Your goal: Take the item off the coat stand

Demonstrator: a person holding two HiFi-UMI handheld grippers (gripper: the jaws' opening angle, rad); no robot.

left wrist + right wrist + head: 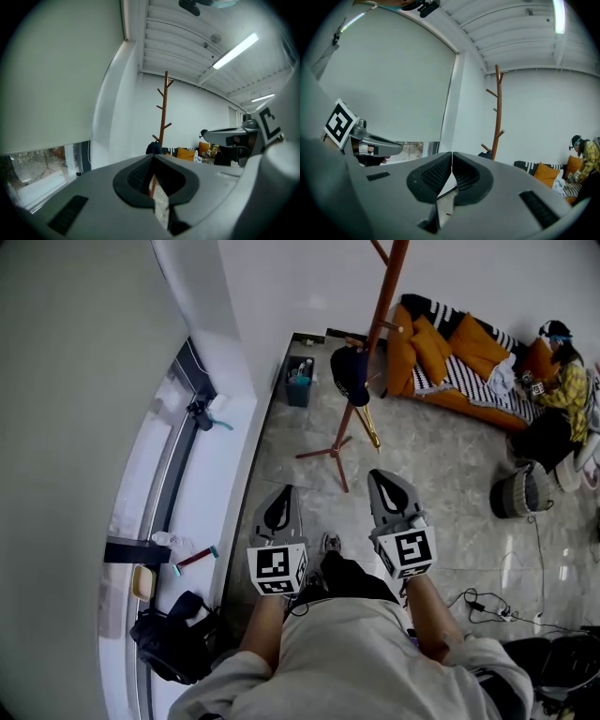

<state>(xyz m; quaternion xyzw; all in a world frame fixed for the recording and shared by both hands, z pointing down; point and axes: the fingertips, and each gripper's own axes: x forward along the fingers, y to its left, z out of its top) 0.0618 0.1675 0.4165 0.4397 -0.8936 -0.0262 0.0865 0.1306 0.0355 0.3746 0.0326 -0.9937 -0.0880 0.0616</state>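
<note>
A wooden coat stand (382, 306) rises from the tiled floor ahead of me, and a dark cap-like item (351, 374) hangs from a low peg on it. Both grippers are held side by side short of the stand's legs, well apart from the item. My left gripper (283, 490) is shut with nothing between its jaws, and so is my right gripper (380, 473). In the left gripper view the stand (164, 108) and the dark item (153, 148) show just beyond the closed left gripper (153, 157). The right gripper view has the stand (498, 108) to the right of the closed right gripper (452, 154).
An orange sofa (461, 360) with a striped blanket stands at the back right, with a person (559, 381) seated beside it. A woven basket (521, 491) and cables (487, 606) lie on the right. A blue bin (300, 382) stands by the white window sill (202, 474).
</note>
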